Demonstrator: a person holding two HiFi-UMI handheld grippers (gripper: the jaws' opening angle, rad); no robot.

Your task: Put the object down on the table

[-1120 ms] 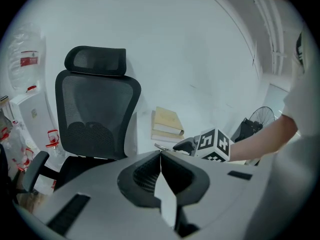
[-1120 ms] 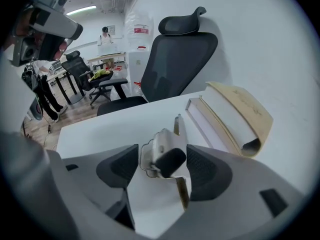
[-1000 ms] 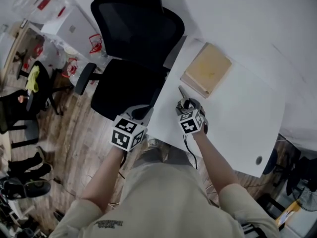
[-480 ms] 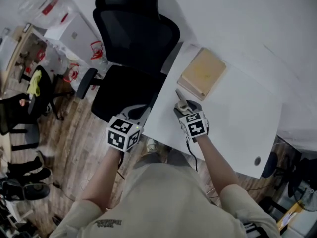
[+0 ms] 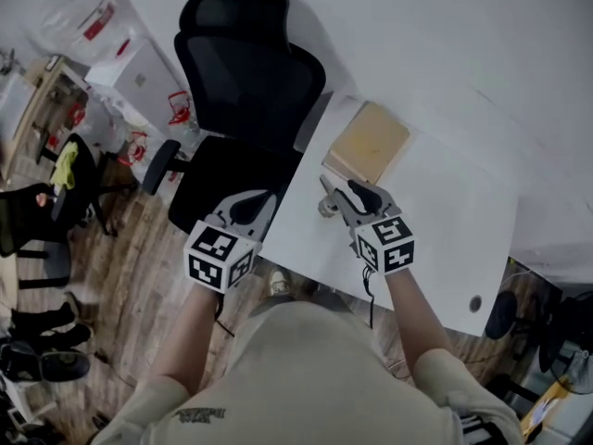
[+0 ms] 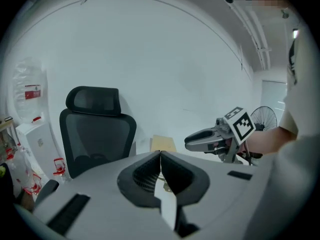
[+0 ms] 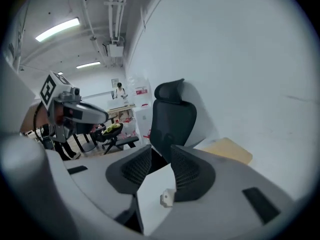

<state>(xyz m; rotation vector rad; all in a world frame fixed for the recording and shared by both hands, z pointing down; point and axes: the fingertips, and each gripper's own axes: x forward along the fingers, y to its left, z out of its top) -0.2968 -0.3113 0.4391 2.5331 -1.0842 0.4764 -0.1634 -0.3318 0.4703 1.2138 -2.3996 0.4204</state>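
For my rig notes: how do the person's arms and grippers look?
Both the left gripper and right gripper are grey with black ribbed fingers and a cube of black-and-white square markers. A black cable hangs from the right one, whose fingers are closing with nothing between them. The person wears a beige short-sleeved shirt.

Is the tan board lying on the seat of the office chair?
No, the tan board lies flat on the white table, next to the black office chair.
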